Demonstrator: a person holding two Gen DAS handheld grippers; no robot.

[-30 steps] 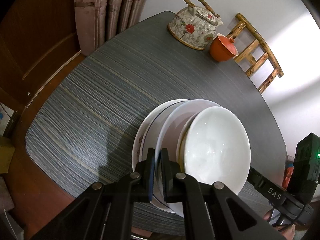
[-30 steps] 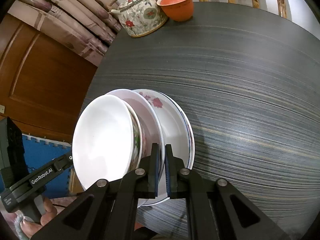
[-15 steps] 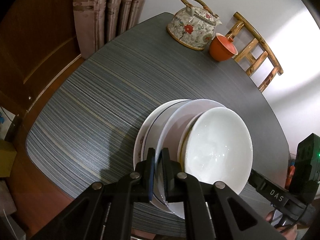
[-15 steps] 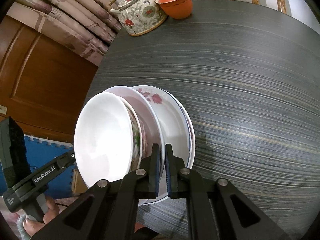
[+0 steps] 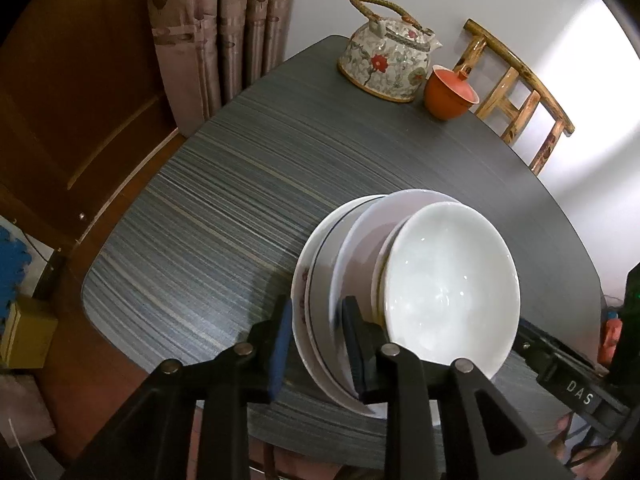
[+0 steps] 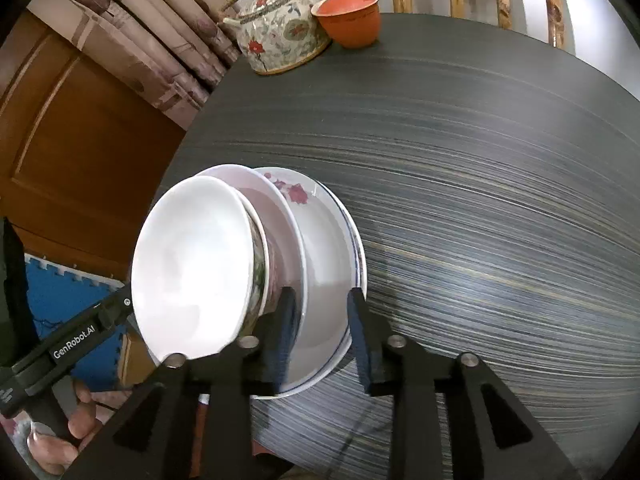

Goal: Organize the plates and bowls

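A stack of dishes rests near the front edge of the dark striped table (image 5: 260, 168). A plain white bowl (image 5: 448, 284) (image 6: 192, 272) lies on top, nested in a patterned bowl (image 6: 259, 268). Under them lie a white plate (image 5: 360, 236) (image 6: 276, 216), a plate with red flowers (image 6: 296, 194) and a blue-rimmed plate (image 5: 314, 268). My left gripper (image 5: 318, 340) straddles the plate rims on one side, my right gripper (image 6: 322, 320) on the other. Both pairs of jaws are opening, with the rims still between the pads.
A flowered teapot (image 5: 386, 64) (image 6: 280, 36) and an orange lidded cup (image 5: 450, 92) (image 6: 352, 20) stand at the table's far end, in front of a wooden chair (image 5: 520, 96). Curtains (image 5: 224, 28) and a wooden door (image 6: 60, 128) lie to the left. A hand (image 6: 76, 432) holds the left gripper's handle.
Both grippers were pinched on the plate rims and now their jaws have spread apart. The stack stays in about the same place on the table.
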